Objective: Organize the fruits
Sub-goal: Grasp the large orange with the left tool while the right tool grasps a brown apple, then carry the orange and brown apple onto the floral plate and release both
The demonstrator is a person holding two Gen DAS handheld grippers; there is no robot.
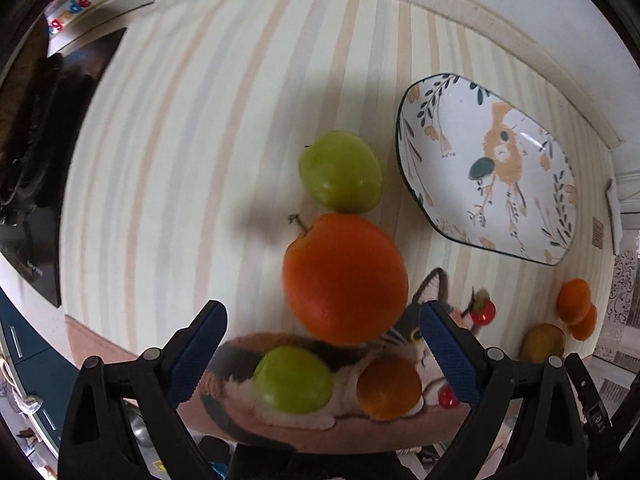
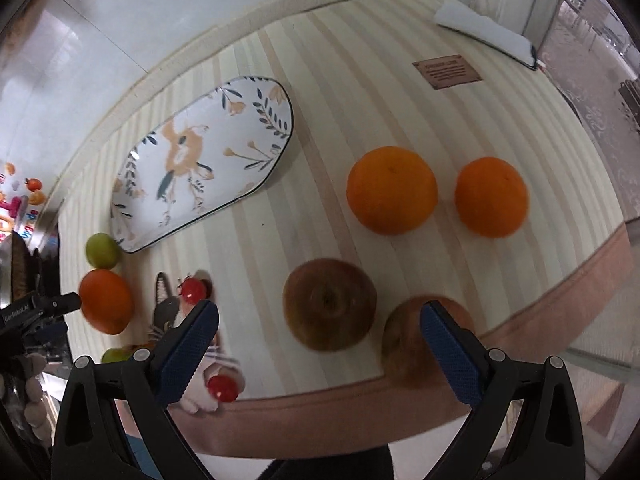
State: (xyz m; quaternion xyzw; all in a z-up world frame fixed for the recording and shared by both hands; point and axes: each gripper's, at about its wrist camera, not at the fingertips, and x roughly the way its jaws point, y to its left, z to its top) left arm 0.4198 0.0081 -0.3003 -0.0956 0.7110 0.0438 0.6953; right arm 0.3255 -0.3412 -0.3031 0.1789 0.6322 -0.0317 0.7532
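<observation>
In the left wrist view my left gripper (image 1: 323, 310) is open, with its blue pads wide apart. A large red-orange fruit with a stem (image 1: 344, 278) lies just ahead between the tips, and no contact shows. A green fruit (image 1: 340, 172) sits beyond it; another green fruit (image 1: 294, 380) and a small orange one (image 1: 390, 388) lie nearer. The patterned plate (image 1: 492, 168) holds nothing. My right gripper (image 2: 319, 310) is open above a brown apple (image 2: 330, 304). A second brown apple (image 2: 416, 344) is partly behind its right finger. Two oranges (image 2: 392, 190) (image 2: 492, 196) lie farther out.
Everything rests on a striped mat (image 2: 360, 92) with a cat picture near the pink front edge (image 2: 340, 412). Two cherry tomatoes (image 2: 194, 290) (image 2: 222, 387) lie on it. A folded white cloth (image 2: 484, 28) sits at the back right, and a dark object (image 1: 44, 152) lies left of the mat.
</observation>
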